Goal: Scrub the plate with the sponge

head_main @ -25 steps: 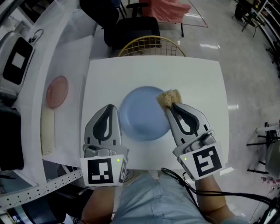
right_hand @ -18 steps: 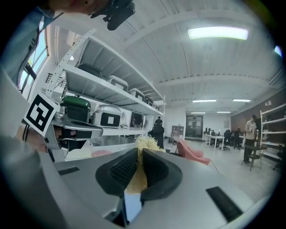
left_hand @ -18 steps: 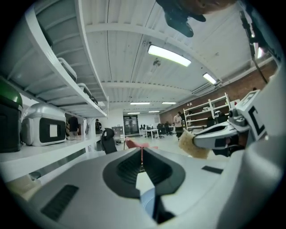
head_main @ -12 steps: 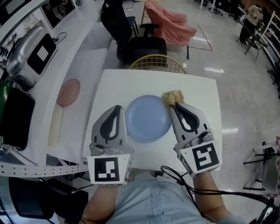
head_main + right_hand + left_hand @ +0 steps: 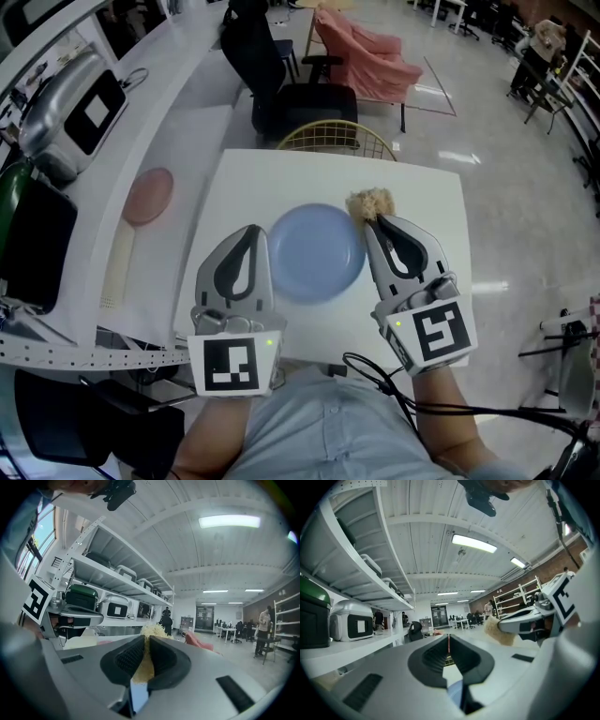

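Observation:
A round blue plate [image 5: 317,251] lies flat in the middle of the white table [image 5: 422,197]. My right gripper [image 5: 373,225] is shut on a tan fibrous sponge [image 5: 370,203], which sits at the plate's far right rim. In the right gripper view the sponge [image 5: 152,631] sticks out past the closed jaws of the right gripper [image 5: 145,641]. My left gripper [image 5: 255,231] lies along the plate's left rim, shut. In the left gripper view the left gripper [image 5: 448,641] shows nothing between its pads, and the sponge [image 5: 498,630] appears to the right.
A small pink plate [image 5: 148,197] and a long cream mat [image 5: 117,267] lie on the side counter at left, near a silver appliance [image 5: 75,98]. A yellow wire chair [image 5: 339,139] and a black chair [image 5: 300,94] stand beyond the table's far edge. Cables [image 5: 394,384] trail near my body.
The head view has shifted, so more of the counter and room shows. Both grippers, the plate and the sponge keep nearly the same places relative to each other.

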Tool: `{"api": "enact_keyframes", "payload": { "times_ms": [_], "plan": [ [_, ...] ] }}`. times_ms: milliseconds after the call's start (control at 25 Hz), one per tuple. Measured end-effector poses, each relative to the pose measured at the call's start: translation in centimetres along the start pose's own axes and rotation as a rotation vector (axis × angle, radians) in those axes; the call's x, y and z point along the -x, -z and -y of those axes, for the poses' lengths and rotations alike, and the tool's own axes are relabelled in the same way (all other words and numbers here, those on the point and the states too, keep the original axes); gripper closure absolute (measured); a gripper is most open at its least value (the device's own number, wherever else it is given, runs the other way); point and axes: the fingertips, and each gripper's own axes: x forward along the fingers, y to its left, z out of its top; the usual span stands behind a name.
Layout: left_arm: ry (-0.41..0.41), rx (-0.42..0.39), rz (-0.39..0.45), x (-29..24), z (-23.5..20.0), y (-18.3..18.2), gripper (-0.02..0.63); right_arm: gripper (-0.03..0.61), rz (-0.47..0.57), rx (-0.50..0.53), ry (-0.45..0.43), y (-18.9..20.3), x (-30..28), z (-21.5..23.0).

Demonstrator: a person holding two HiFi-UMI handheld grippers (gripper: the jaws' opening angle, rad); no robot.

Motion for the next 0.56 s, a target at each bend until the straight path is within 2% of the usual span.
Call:
{"api": "enact_keyframes", "payload": {
  "times_ms": [360, 560],
  "plan": [
    [0.011, -0.006, -0.003, 0.4, -0.6, -0.7, 0.594, 0.538, 0.014, 0.000, -0.016, -1.1, -0.4, -1.0],
    [-0.003, -0.013, -0.010, 2.5, 0.8, -1.8, 0.594, 0.538, -0.004, -0.006, -0.033, -1.5, 2.1, -1.4]
  ]
}}
